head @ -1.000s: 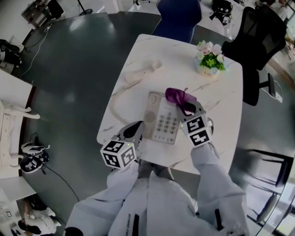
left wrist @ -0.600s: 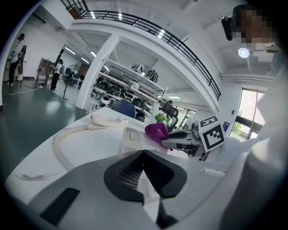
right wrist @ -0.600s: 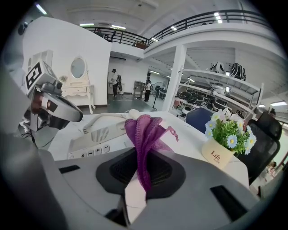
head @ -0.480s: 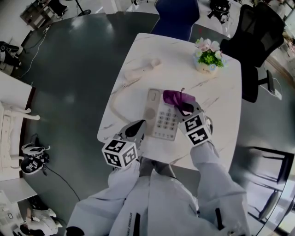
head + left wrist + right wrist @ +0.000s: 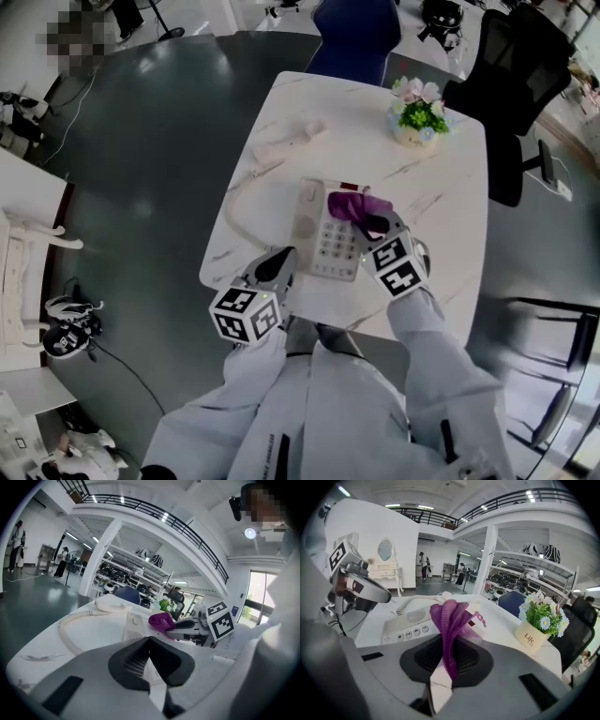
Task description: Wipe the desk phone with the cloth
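On the white marble-patterned bench (image 5: 441, 187) the desk phone (image 5: 317, 236) lies near the middle. Its handset (image 5: 286, 141) is off the cradle and well apart toward the far left edge, joined to the phone by a looping cord (image 5: 234, 202). A small pot of flowers (image 5: 417, 114) stands at the far right, clear of the work. The left gripper (image 5: 277, 267) sits by the phone's near left corner with its jaws pressed together and nothing between them; it looks to be steadying the phone, though contact cannot be confirmed. The right gripper (image 5: 373, 223) pinches the purple cloth (image 5: 352, 203), whose bunched free end rises from the closed jaws and hangs over the upper right of the phone's keypad. Wiping appears to be under way or just starting on that part. No surface shows which areas have been covered, so the cradle side, the near edge and probably the handset seem left to do.
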The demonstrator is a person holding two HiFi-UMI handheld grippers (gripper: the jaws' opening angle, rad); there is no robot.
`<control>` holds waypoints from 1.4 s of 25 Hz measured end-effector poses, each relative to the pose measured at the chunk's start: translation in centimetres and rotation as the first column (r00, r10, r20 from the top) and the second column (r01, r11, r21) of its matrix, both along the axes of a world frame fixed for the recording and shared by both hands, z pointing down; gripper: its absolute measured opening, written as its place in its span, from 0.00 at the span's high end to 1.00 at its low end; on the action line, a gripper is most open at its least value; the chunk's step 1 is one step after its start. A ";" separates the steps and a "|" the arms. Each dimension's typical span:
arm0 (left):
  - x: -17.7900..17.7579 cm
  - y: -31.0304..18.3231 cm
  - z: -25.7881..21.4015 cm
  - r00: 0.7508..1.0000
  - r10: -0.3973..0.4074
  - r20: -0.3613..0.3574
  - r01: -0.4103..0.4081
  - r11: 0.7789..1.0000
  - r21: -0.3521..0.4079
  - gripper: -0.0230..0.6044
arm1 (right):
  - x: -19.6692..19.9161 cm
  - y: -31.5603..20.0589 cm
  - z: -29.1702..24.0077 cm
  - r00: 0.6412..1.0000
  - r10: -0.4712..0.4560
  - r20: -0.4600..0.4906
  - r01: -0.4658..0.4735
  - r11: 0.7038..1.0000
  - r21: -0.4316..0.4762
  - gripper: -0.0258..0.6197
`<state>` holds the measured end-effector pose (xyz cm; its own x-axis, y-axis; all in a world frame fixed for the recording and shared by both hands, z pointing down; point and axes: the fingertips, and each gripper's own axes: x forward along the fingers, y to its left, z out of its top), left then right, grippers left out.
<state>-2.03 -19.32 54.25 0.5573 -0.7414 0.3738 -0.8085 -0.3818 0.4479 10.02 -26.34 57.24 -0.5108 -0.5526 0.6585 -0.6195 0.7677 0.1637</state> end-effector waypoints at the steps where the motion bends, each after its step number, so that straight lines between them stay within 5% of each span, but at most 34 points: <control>1: -0.1 0.1 0.0 1.000 -0.004 -0.002 0.004 1.000 0.000 0.97 | 0.0 0.2 0.0 1.000 -0.002 -0.001 0.002 1.000 -0.004 0.90; 35: -2.6 5.1 0.6 0.990 0.134 -0.045 -0.136 0.990 -0.030 0.97 | -1.9 9.7 1.8 0.995 0.099 -0.035 -0.102 0.989 -0.108 0.90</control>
<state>-4.59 -14.20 54.80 0.6673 -0.6460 0.3707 -0.7305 -0.4706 0.4949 8.11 -16.68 59.06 -0.4361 -0.5237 0.7318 -0.6906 0.7162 0.1010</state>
